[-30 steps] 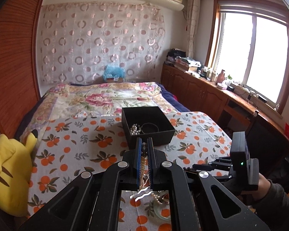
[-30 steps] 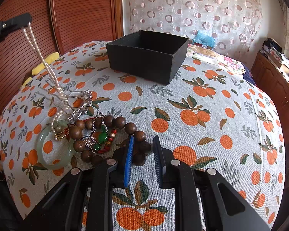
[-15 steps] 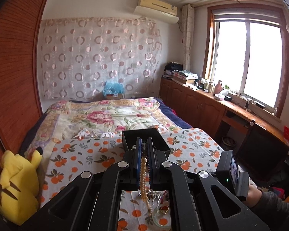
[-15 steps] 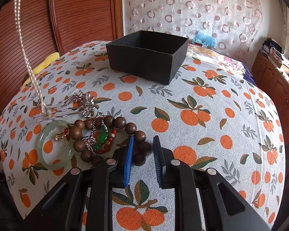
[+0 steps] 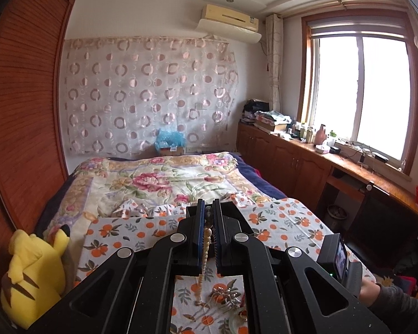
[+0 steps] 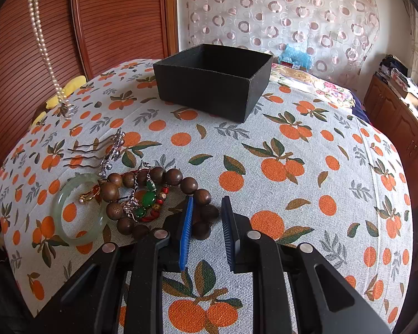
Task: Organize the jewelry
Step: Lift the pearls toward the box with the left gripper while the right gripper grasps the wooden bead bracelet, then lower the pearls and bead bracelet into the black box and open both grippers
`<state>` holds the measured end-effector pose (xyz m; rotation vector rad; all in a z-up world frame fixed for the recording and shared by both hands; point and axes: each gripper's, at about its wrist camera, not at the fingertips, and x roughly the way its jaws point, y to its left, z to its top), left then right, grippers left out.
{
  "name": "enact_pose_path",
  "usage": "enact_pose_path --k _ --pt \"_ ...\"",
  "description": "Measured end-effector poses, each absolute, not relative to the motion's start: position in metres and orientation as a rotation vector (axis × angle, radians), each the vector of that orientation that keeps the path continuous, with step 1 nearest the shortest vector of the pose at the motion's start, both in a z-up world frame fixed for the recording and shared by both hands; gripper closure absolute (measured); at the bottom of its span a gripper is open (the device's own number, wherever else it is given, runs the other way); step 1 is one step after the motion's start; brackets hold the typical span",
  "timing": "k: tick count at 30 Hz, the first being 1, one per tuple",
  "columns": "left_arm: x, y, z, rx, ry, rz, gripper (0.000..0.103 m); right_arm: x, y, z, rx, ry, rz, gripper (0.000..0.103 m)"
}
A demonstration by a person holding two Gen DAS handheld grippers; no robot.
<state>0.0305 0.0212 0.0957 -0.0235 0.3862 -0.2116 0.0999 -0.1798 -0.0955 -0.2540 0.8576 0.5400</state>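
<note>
Left gripper (image 5: 208,217) is raised above the cloth (image 6: 264,139), jaws pinching the pearl strand (image 5: 206,242). The strand hangs straight down between the fingers. In the right wrist view the pearls (image 6: 40,39) drop from the top left corner of the frame, and the clasp end (image 6: 65,108) dangles clear of the cloth over its far left part.

Right gripper (image 6: 206,222) sits low at the near edge of the cloth, jaws spread, gripping nothing. Its left pad (image 6: 187,231) is just beside the wooden bead bracelet (image 6: 158,194), and a couple of beads lie in the gap between the pads.

Rest of the jewelry is clustered at the near left of the cloth:
- jade bangle (image 6: 78,208) flat, touching the bead bracelet on its left
- green-stone and red-bead pieces (image 6: 147,200) inside the bead loop
- small gold earring (image 6: 87,194) inside the bangle
- silver hair comb (image 6: 108,150) just behind the bangle, teeth pointing left

Black box (image 6: 214,78) stands open-topped at the far middle of the cloth, well apart from the pile. Can't see its contents from either view.

Yellow plush (image 5: 33,275) sits off the left edge of the cloth, against the wooden wardrobe (image 5: 22,111).
</note>
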Motion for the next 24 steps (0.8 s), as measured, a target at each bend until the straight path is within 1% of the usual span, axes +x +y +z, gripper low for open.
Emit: enact_pose_path --k 2,4,5,9,24 --pt "0.034 0.022 0.095 -0.022 0.389 -0.208 0.098 0.1 -0.179 -0.095 -0.253 0.858 0.545 0.081" --pt "0.039 0.023 0.093 -0.02 0.395 -0.206 0.098 0.099 -0.176 -0.095 -0.263 0.856 0.554 0.087" --pt "0.042 0.023 0.092 -0.017 0.399 -0.204 0.098 0.098 -0.176 -0.094 -0.267 0.851 0.553 0.088" --pt "0.048 0.021 0.089 -0.011 0.409 -0.202 0.098 0.095 -0.176 -0.084 -0.262 0.814 0.557 0.088" --pt "0.088 0.004 0.108 0.017 0.387 -0.24 0.098 0.115 -0.165 0.004 -0.264 0.633 0.637 0.088"
